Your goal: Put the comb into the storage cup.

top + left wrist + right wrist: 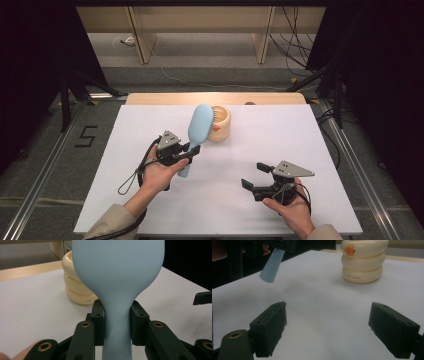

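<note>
Brush (pixel 196 131), pale blue, is clamped at its neck by the left gripper (pixel 192 151), left of the table's (pixel 300 135) middle; its head leans over the cream holder (pixel 222 125) farther off. The left gripper view has both pads (pixel 99 322) pressing the neck. The right gripper view reveals the holder's orange beak (pixel 349 249). The right gripper (pixel 254 176) rests near right, jaws wide apart, holding nothing.

Beige sleeves (pixel 112 220) (black cables (pixel 131 176))
</note>
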A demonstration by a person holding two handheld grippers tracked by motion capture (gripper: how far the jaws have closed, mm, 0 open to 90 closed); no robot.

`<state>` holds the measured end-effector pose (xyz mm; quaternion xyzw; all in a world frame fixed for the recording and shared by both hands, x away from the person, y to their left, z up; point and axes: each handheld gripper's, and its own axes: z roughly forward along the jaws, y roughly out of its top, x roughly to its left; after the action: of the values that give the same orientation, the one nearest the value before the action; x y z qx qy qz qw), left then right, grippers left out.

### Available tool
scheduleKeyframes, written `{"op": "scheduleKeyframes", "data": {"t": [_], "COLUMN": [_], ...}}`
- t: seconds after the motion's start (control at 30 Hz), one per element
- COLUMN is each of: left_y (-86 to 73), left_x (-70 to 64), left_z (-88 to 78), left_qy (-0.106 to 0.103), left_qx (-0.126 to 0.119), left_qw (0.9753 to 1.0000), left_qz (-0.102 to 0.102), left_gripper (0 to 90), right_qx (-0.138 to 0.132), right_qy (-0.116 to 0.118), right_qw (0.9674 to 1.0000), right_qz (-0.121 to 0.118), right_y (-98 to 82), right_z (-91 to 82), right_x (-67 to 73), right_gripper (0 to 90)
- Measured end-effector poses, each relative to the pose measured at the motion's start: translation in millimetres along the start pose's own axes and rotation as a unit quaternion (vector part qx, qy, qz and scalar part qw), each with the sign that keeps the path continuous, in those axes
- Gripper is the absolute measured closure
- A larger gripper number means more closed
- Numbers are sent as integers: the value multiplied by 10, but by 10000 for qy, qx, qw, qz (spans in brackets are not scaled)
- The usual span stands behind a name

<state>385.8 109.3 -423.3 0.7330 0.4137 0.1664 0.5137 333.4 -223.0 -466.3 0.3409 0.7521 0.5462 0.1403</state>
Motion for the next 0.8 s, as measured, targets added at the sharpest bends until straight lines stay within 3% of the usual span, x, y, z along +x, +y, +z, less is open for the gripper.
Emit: {"op": "scheduleKeyframes", "data": {"t": [0.1,0.8], "left_y": [-6,-36], "left_x": [-36,-103], "left_z": [18,70], "left_qy": [-42,-23], "left_qx": [23,-65], "left_qw": [10000,10000], "left_qz": [33,51], "left_gripper": [692,693], "right_qx": [-23,-38], "right_qy": [57,-26], "right_qw": [9999,10000], "right_qz": [92,45], "right_y": [4,57], "right_z": [47,248], "right_x": [14,153], "right_gripper": [161,160]}}
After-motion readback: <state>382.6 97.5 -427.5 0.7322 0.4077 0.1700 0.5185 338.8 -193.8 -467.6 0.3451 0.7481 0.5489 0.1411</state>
